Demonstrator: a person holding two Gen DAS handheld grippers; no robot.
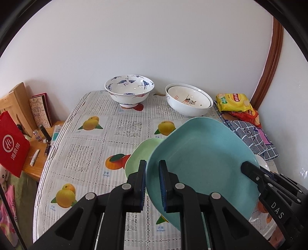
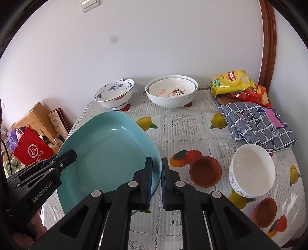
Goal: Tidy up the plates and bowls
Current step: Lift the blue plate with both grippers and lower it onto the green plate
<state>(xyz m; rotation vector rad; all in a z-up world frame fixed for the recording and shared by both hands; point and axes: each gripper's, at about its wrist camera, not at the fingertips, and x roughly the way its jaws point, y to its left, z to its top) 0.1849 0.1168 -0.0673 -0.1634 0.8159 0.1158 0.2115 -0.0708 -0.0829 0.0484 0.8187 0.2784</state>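
So both grippers are pinching the same teal plate [image 1: 202, 163] by opposite rims and it's held tilted above the table [image 1: 92, 153]: the left gripper [image 1: 153, 167] has its fingers clamped on one edge, the right gripper [image 2: 156, 165] is clamped on the other. Only the left wrist view catches the light green plate [image 1: 142, 152] lying on the table right under the teal one, mostly covered by it. Only the right wrist view gives you the small white bowl [image 2: 252, 171] tipped on its side near the front, plus a wall switch [image 2: 90, 3] up top. Both views show the blue-patterned bowl [image 1: 129, 90] and the nested white bowls [image 1: 188, 102] at the back by the wall, chip bags [image 1: 233, 102] and a checked cloth [image 1: 254, 138] off to the right. The tablecloth has fruit prints. Clutter on the side stand [image 1: 38, 153] is too small to make out.
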